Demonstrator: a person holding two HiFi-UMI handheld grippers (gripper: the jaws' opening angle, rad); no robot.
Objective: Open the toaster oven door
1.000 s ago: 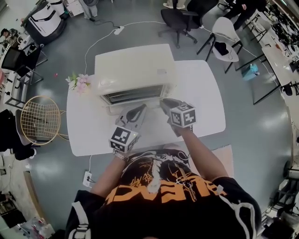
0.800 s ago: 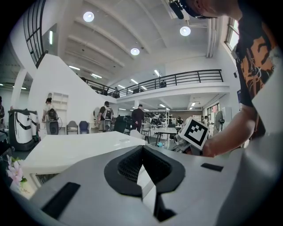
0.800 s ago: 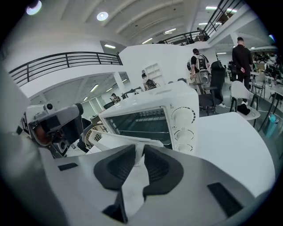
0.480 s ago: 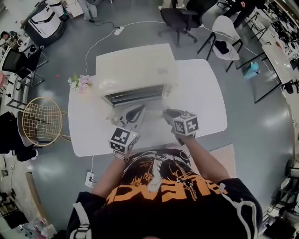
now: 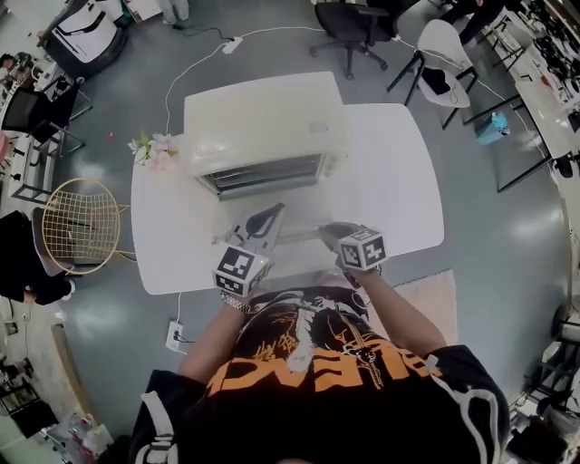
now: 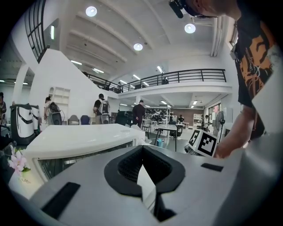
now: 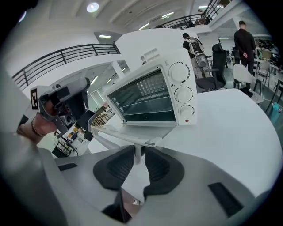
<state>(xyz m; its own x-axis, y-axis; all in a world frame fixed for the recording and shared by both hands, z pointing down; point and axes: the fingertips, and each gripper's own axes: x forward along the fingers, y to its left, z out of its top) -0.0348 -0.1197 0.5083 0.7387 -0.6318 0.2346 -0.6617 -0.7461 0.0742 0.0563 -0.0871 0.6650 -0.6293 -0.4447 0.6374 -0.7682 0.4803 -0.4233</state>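
A white toaster oven [image 5: 263,122] stands at the far side of the white table [image 5: 399,181]. Its glass door [image 7: 132,134] hangs open, lowered almost flat toward me. My right gripper [image 7: 138,154] is shut on the door's handle [image 7: 146,142], which sits between its dark pads. In the head view this gripper [image 5: 331,231] is at the door's right front corner. My left gripper [image 5: 265,217] hovers over the door's left part, jaws together with nothing between them [image 6: 141,154]. The oven's control knobs [image 7: 183,93] face me on its right side.
Pink flowers [image 5: 151,149] stand at the table's left far corner. A gold wire chair [image 5: 80,227] is left of the table; an office chair [image 5: 349,27] and a white chair [image 5: 444,50] stand beyond it. A power strip [image 5: 174,337] lies on the floor.
My right gripper has drawn back toward me with the handle, and the door has swung further down. The left gripper has barely moved.
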